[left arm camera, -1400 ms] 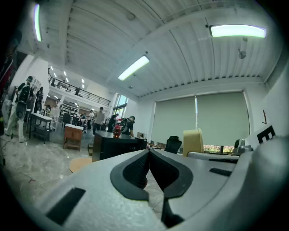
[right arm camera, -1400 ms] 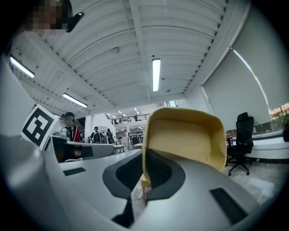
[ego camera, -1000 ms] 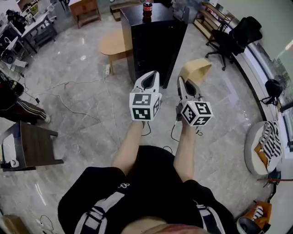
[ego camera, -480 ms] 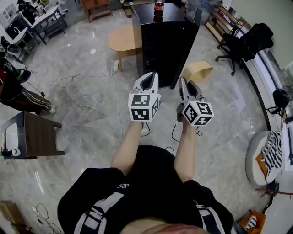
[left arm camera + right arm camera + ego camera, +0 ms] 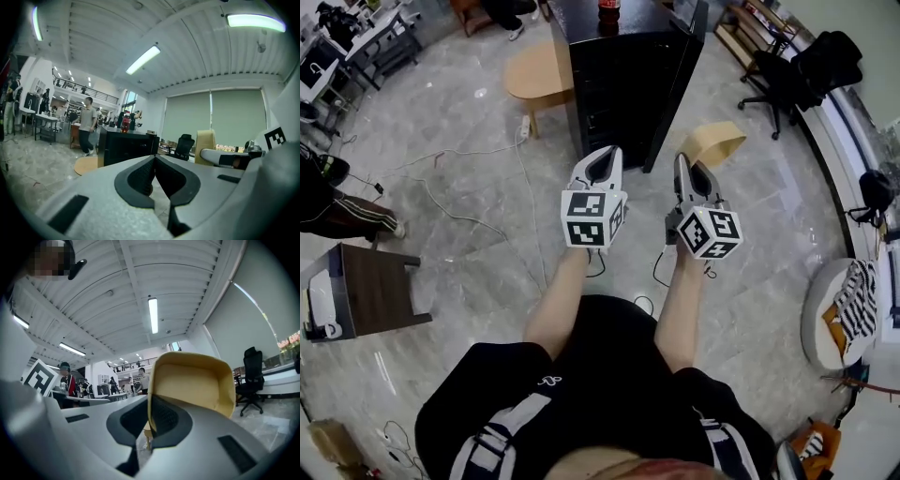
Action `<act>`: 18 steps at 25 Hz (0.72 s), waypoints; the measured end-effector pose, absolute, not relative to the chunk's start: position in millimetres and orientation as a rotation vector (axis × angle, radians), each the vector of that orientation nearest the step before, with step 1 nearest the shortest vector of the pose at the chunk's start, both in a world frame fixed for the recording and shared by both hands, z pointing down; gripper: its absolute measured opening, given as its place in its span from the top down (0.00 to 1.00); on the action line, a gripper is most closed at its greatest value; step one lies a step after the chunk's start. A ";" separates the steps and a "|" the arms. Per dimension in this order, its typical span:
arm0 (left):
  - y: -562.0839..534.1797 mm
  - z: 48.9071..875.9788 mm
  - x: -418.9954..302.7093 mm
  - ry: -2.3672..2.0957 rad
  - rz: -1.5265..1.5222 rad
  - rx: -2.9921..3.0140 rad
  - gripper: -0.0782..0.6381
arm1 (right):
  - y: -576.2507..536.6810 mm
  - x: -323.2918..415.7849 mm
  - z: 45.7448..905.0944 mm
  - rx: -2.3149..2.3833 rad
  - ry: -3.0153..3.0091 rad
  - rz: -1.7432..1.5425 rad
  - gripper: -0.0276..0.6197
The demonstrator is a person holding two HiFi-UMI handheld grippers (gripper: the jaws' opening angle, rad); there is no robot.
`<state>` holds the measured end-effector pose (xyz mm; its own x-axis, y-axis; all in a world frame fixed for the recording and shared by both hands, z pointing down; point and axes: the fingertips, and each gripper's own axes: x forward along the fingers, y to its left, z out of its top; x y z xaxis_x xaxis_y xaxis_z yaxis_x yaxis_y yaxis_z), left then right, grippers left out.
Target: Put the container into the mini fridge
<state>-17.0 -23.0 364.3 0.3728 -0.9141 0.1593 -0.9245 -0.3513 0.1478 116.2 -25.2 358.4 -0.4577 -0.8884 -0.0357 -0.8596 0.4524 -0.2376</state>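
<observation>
The mini fridge (image 5: 628,84) is a black cabinet straight ahead on the marble floor, its door shut, with a red cola bottle (image 5: 608,9) on top. My right gripper (image 5: 686,161) is shut on the rim of a tan, open container (image 5: 712,143), which sticks out past its tips toward the fridge's right side. In the right gripper view the container (image 5: 192,380) fills the space above the right gripper (image 5: 149,423). My left gripper (image 5: 602,152) is shut and empty, level with the right one. The left gripper view looks over the left gripper (image 5: 154,159) at the fridge (image 5: 126,147).
A low round wooden table (image 5: 530,80) stands left of the fridge. Cables (image 5: 469,220) trail over the floor at left, near a dark side table (image 5: 370,295). A black office chair (image 5: 811,66) and a striped cloth (image 5: 853,291) are at right. A person (image 5: 86,124) walks in the background.
The fridge has come a little closer and sits higher in the head view. Both grippers keep their pose, the container still in the right one.
</observation>
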 end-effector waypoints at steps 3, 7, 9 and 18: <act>-54.4 379.7 -13.9 -1.628 0.127 2.414 0.88 | -56.6 125.9 376.4 -1.581 2.512 -0.324 0.94; -108.7 400.5 -23.1 -1.634 0.186 2.356 0.88 | -106.6 120.3 398.8 -1.576 2.526 -0.386 0.94; -136.5 408.6 -19.8 -1.619 0.218 2.351 0.88 | -133.0 119.6 407.2 -1.576 2.524 -0.410 0.94; -238.1 458.3 -6.4 -1.522 0.322 2.307 0.88 | -229.5 127.1 455.6 -1.659 2.537 -0.529 0.94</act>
<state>-6.4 -238.1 458.3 0.3951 -0.8375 0.3776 -0.9186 -0.3572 0.1688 127.1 -229.5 455.6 -0.4175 -0.8990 0.1320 -0.8769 0.3606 -0.3178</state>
